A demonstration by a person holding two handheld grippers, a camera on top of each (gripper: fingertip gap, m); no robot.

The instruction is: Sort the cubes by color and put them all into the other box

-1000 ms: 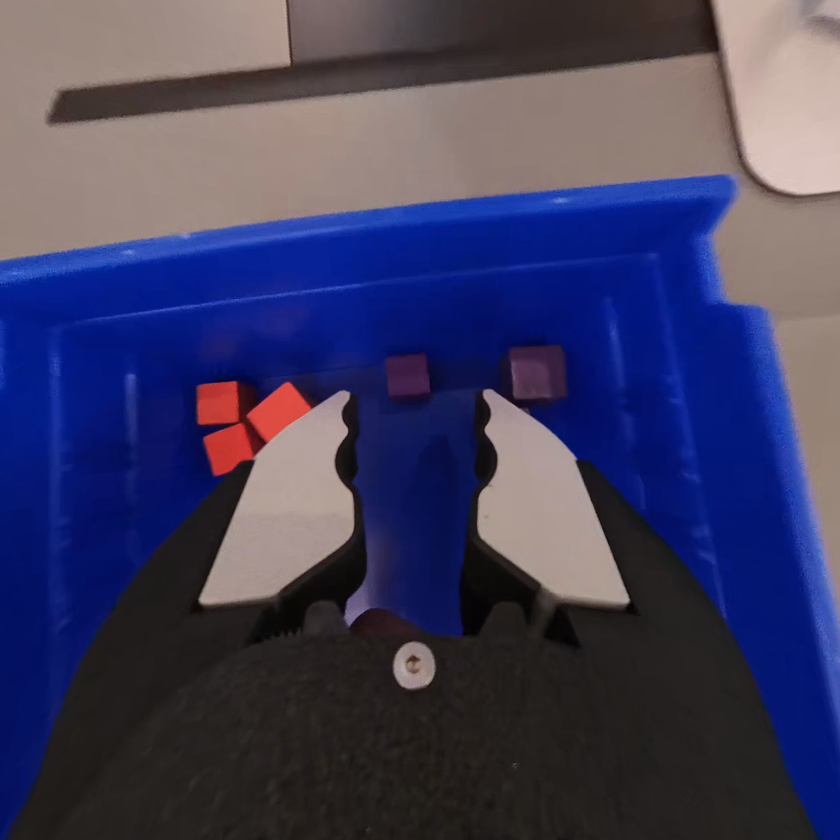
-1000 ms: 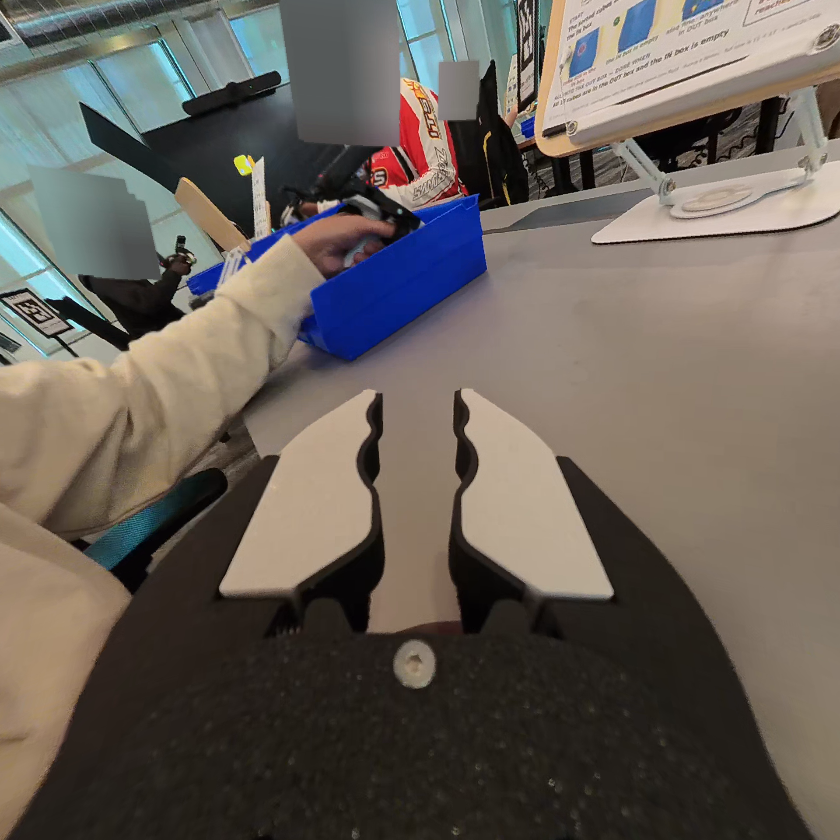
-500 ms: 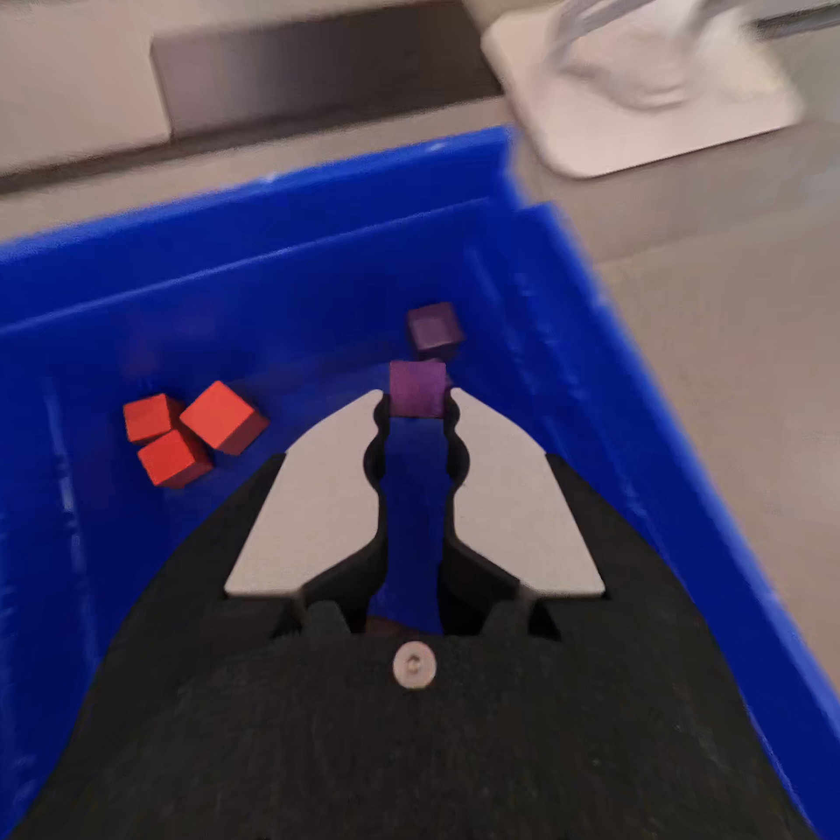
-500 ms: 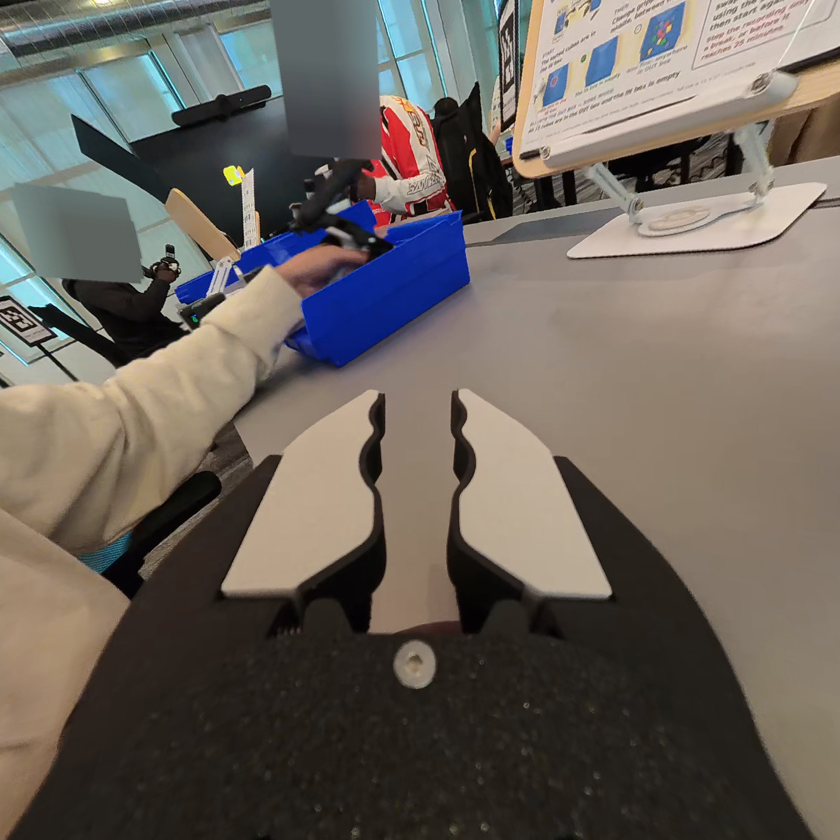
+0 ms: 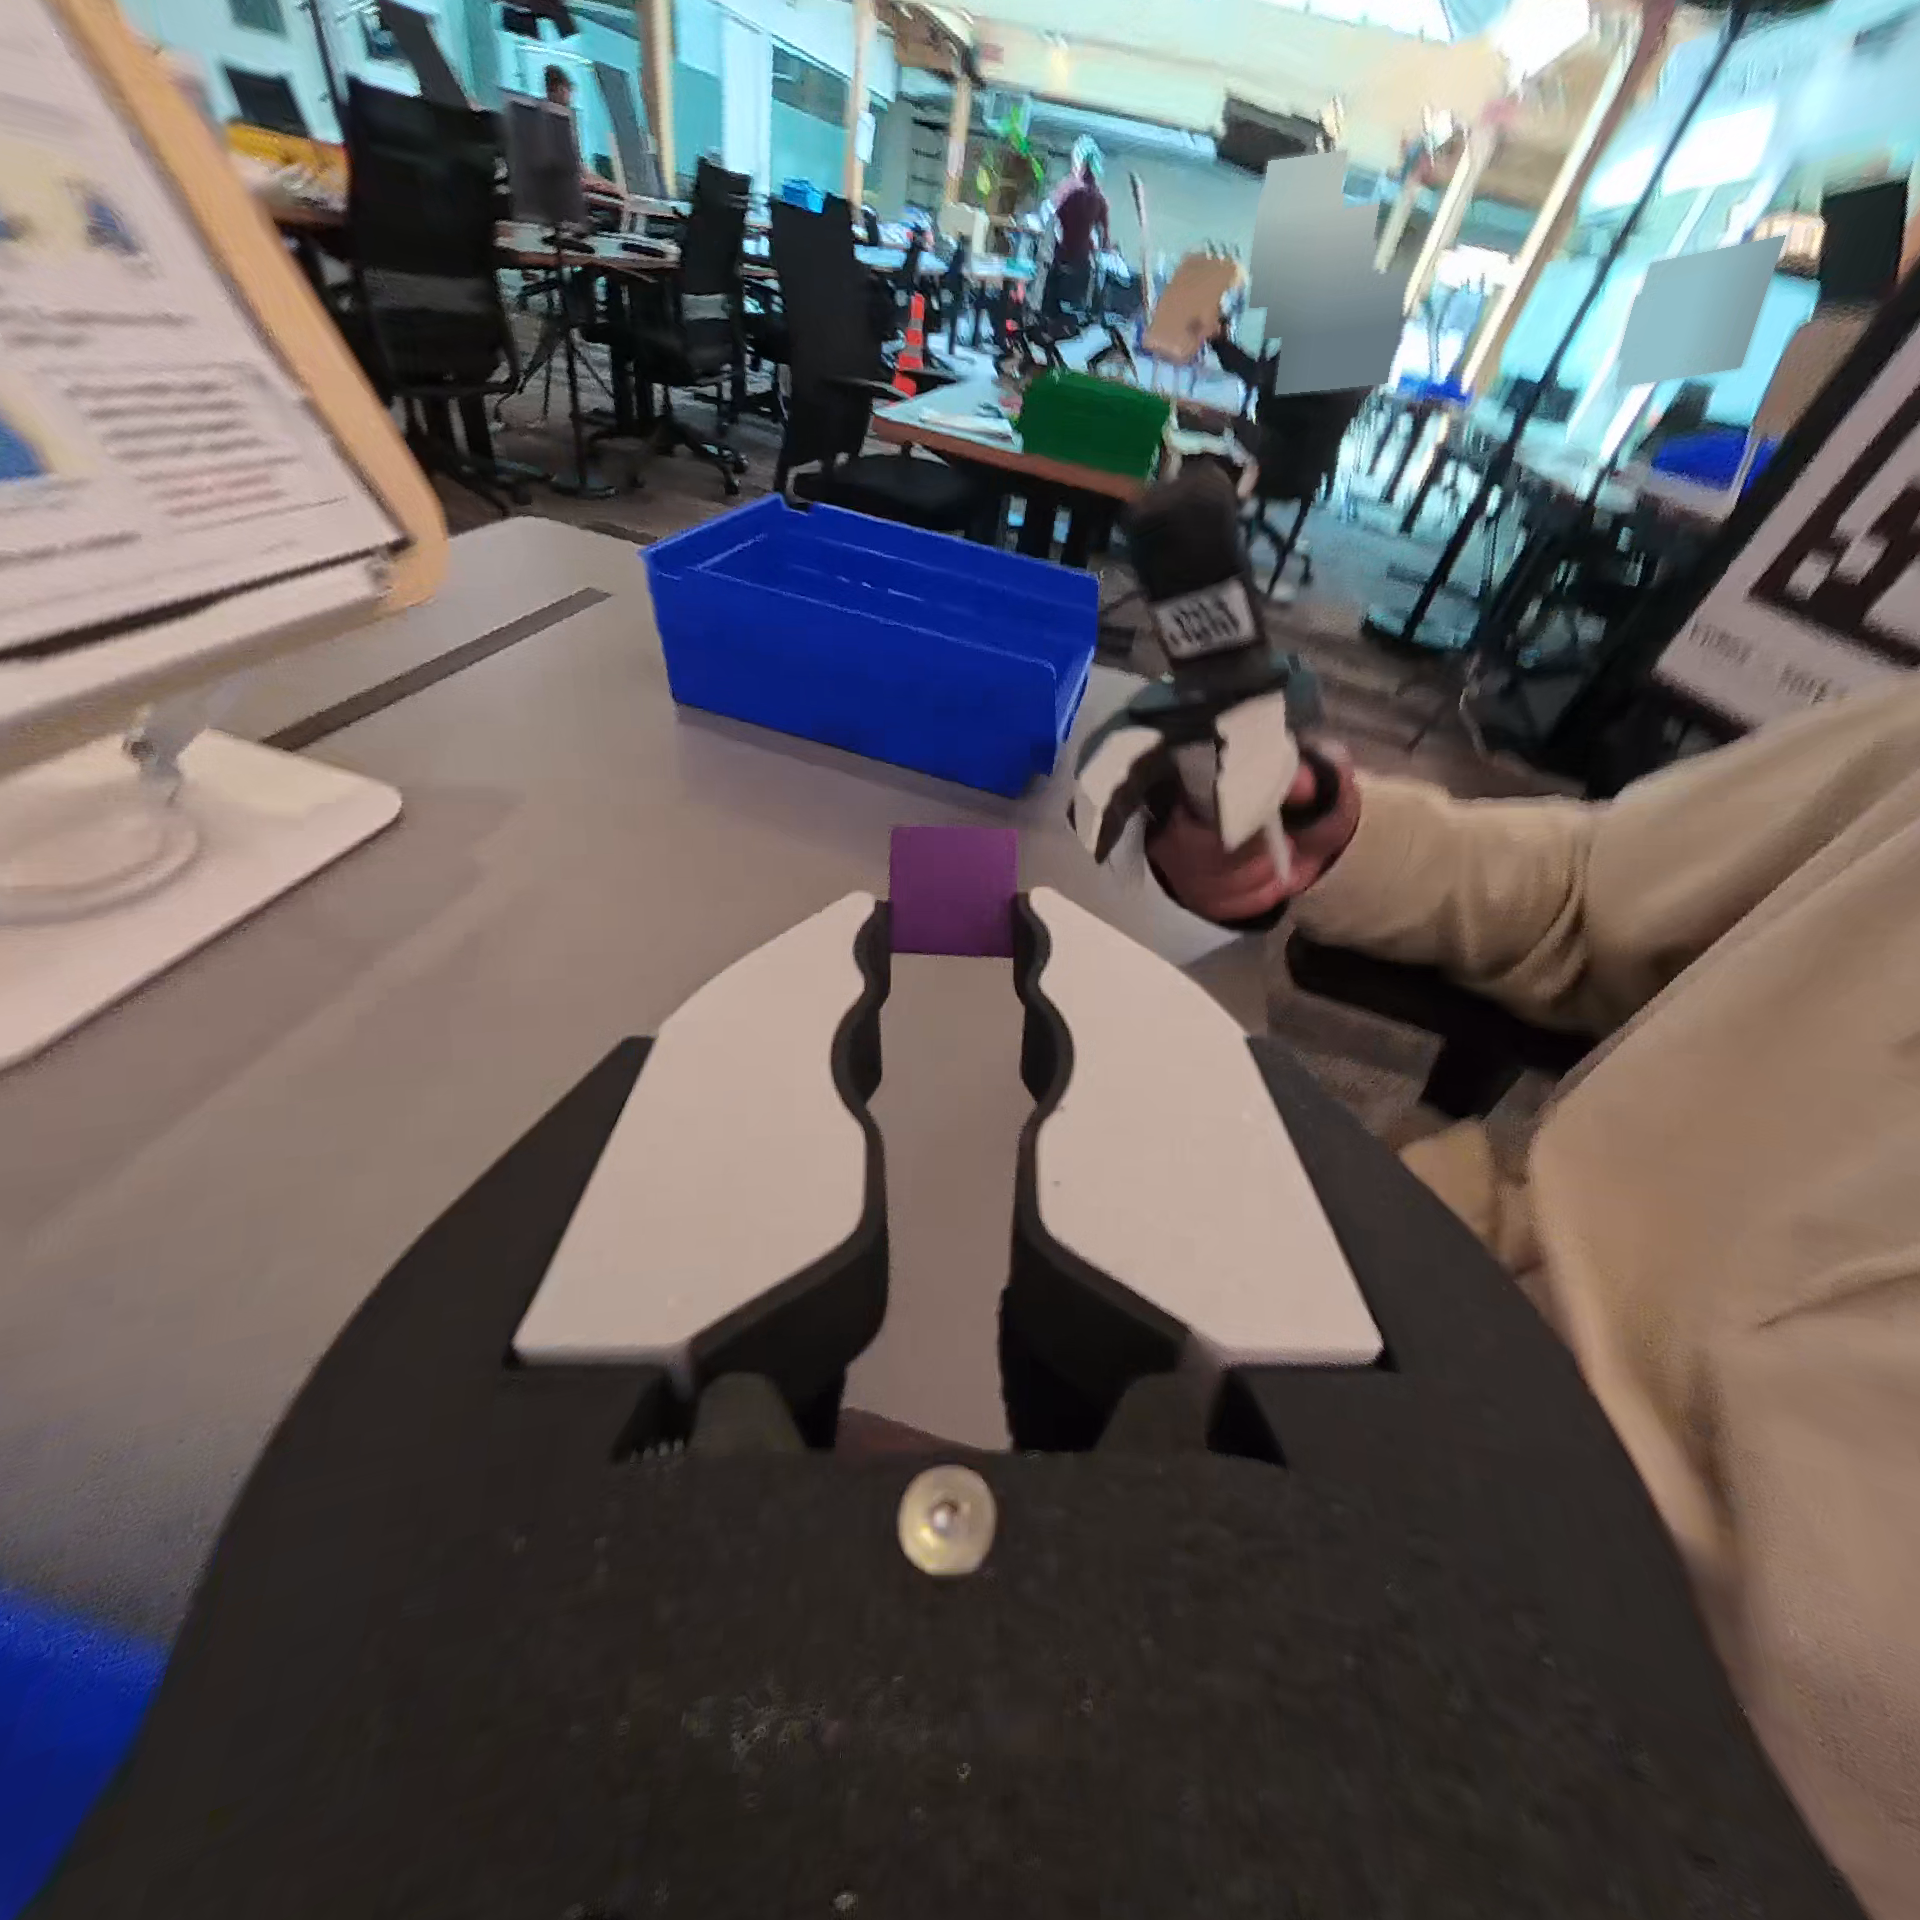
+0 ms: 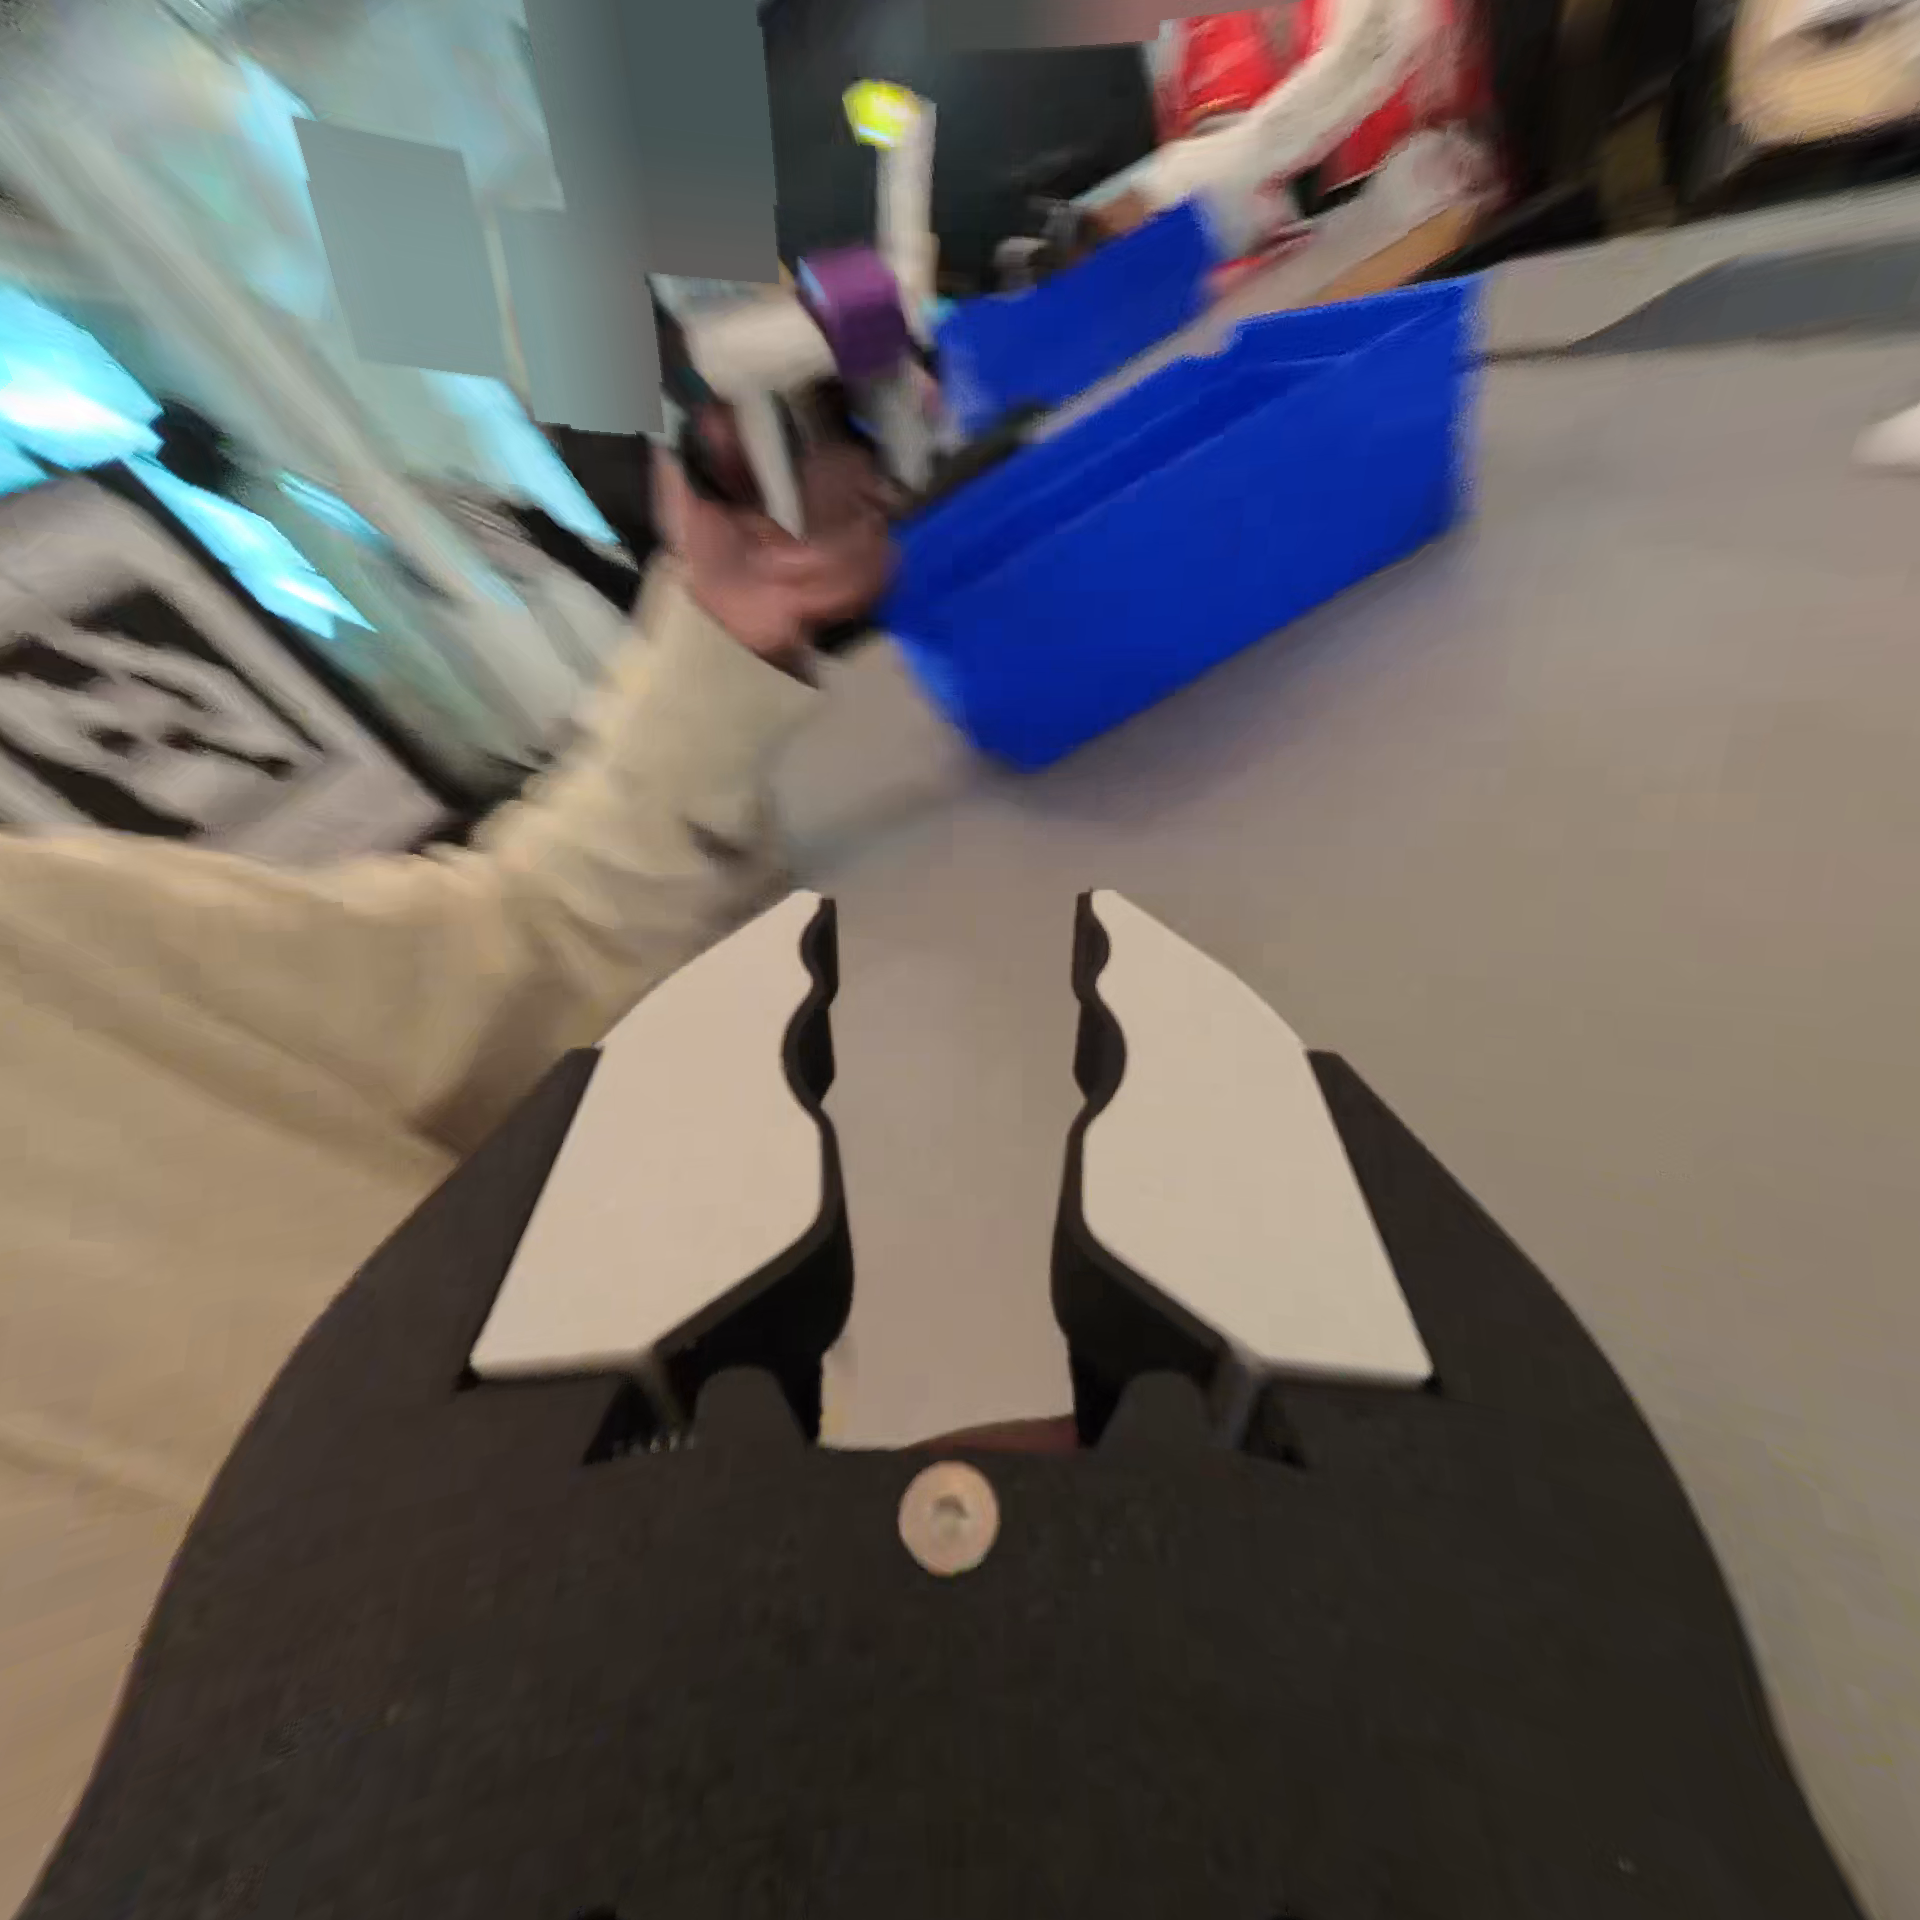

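Observation:
My left gripper (image 5: 953, 916) is shut on a purple cube (image 5: 953, 883) and holds it in the air above the grey table (image 5: 582, 935). A blue box (image 5: 873, 644) stands farther ahead on the table; its inside is hidden. My right gripper (image 6: 951, 914) is open and empty, low over the table. It also shows in the left wrist view (image 5: 1205, 769), held in a hand to the right of the cube. The right wrist view is blurred and shows the left gripper with the purple cube (image 6: 857, 301) raised beside another blue box (image 6: 1195, 551).
A white document stand (image 5: 156, 821) with a printed sheet is at the table's left. A cream sleeve (image 5: 1558, 894) reaches in from the right. A blue patch (image 5: 62, 1714) shows at the lower left. Chairs, desks and a green crate (image 5: 1091, 421) are beyond the table. The left gripper's tips are roughly 15 cm from the right gripper's.
My left gripper shut on a purple cube in the box, lifted it out and swung to face the other blue box. The right gripper's jaws opened slightly wider and its view swung left.

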